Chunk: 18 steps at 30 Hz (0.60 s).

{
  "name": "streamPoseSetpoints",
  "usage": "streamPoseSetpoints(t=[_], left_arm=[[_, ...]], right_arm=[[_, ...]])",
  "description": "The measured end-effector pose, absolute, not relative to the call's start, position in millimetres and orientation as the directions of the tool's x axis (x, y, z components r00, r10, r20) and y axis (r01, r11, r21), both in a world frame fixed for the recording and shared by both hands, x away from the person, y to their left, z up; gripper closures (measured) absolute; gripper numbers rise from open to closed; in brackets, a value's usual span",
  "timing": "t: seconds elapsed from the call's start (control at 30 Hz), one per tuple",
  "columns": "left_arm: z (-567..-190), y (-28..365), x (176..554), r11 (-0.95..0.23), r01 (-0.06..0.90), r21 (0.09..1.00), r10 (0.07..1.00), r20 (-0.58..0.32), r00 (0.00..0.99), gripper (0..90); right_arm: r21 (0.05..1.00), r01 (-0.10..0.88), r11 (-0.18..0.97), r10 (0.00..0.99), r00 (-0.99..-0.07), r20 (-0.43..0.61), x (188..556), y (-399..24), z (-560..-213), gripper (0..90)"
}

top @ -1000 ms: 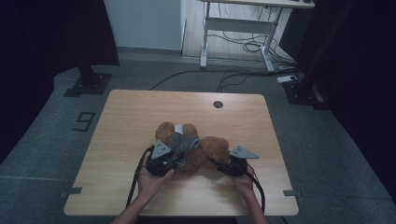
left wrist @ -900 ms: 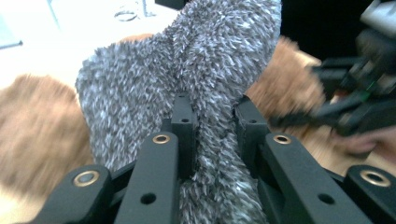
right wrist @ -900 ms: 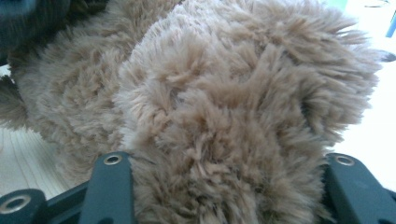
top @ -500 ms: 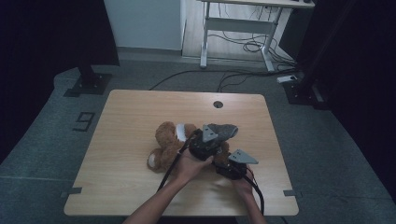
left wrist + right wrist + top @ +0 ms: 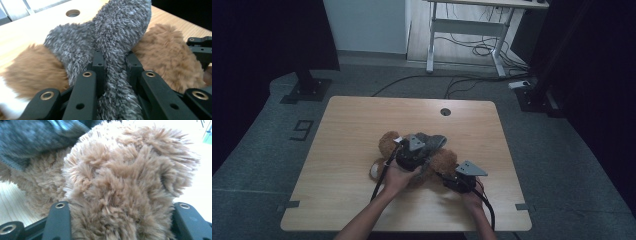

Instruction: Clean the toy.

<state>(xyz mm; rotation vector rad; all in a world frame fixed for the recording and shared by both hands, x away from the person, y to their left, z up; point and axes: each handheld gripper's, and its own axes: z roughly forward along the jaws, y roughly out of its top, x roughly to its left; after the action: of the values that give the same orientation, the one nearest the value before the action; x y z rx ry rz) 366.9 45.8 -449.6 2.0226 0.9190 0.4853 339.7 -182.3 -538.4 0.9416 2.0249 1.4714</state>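
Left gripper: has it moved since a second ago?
Yes. The left gripper went rightward and farther up the table, toward the round hole, its fingers pinching the grey sock.

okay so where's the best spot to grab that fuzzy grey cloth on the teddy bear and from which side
Grip the grey cloth on its narrow raised fold, coming from the person's side of the table, as the left gripper does: the fold stands up thin enough for the jaws to pinch. The right gripper steadies the teddy bear by a plush limb.

Dim lab: black curtains (image 5: 257, 35), stand bases (image 5: 307, 90), floor cables (image 5: 472, 50).
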Motion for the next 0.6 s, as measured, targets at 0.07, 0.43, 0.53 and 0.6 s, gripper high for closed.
streamPoseSetpoints(t=[0.07, 0.43, 0.53, 0.6], left_arm=[[-444, 57, 365, -0.368, 0.417, 0.831, 0.770, 0.021, 0.637, 74.3], [-459, 138, 390, -0.235, 0.543, 0.806, 0.868, -0.077, 0.490, 74.1], [-466, 151, 398, -0.234, 0.574, 0.785, 0.885, -0.072, 0.460, 73.9], [-471, 158, 401, -0.240, 0.598, 0.765, 0.896, -0.061, 0.439, 73.8]], right_arm=[[0.947, 0.262, 0.187, 0.753, -0.657, 0.033, 340, -183, -539, 43.4], [0.947, 0.249, 0.202, 0.746, -0.666, 0.016, 340, -183, -539, 43.4], [0.947, 0.248, 0.202, 0.745, -0.667, 0.016, 340, -184, -539, 43.4], [0.948, 0.247, 0.202, 0.744, -0.668, 0.015, 340, -184, -539, 43.4]])
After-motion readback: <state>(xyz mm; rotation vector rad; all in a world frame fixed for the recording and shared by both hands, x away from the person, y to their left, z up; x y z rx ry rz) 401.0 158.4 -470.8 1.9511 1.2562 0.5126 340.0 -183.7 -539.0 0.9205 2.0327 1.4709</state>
